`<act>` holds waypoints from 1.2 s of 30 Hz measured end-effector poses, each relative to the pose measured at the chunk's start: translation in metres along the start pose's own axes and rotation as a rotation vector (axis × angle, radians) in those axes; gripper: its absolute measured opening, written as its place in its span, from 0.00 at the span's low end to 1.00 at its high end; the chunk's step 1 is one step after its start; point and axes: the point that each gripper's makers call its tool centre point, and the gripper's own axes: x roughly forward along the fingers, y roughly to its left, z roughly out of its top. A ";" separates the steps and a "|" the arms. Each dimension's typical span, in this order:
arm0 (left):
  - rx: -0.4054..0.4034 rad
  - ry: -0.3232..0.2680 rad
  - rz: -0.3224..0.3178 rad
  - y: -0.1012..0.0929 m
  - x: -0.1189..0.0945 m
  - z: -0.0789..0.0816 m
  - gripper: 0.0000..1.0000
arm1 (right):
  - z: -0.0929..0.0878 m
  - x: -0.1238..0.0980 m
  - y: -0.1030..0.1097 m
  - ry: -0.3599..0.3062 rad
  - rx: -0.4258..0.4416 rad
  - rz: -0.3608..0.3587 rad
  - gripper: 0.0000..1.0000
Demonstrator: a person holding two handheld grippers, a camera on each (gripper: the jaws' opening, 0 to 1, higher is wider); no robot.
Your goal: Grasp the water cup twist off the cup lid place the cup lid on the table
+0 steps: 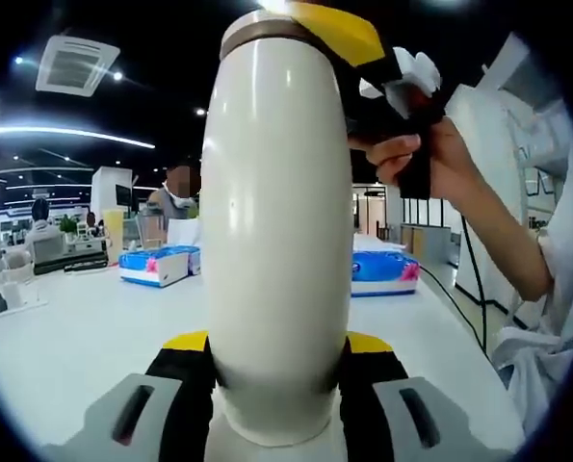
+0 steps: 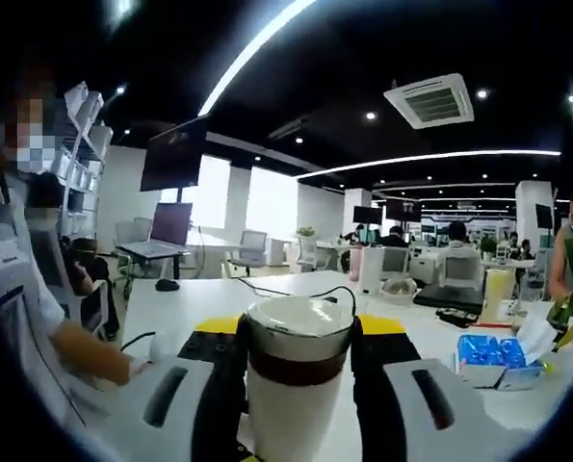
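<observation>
The water cup point(image 1: 276, 241) is held upright above the table point(image 1: 74, 356), its cream body clamped between the jaws of the left gripper point(image 1: 276, 380). The cup lid point(image 2: 299, 332), with its dark band, is enclosed by the jaws of the right gripper point(image 2: 299, 361), which is seen at 1 o'clock in the left gripper view. The lid is judged still seated; twisting and placing remain. Open table surface lies at 9 o'clock; tissue packs point(image 1: 161, 265) stand beyond.

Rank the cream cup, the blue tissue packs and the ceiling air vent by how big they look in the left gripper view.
1. Cream cup, though nearness exaggerates it.
2. Ceiling air vent and blue tissue packs: too alike to rank.
</observation>
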 end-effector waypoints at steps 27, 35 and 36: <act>0.003 0.004 0.003 0.004 0.003 0.000 0.52 | 0.001 0.003 0.006 -0.094 0.044 0.351 0.44; 0.002 0.006 0.005 0.005 0.003 0.000 0.52 | 0.001 0.002 0.012 -0.100 0.023 0.367 0.45; 0.005 0.007 0.005 0.005 0.003 0.000 0.52 | 0.001 0.002 0.013 -0.098 0.019 0.364 0.45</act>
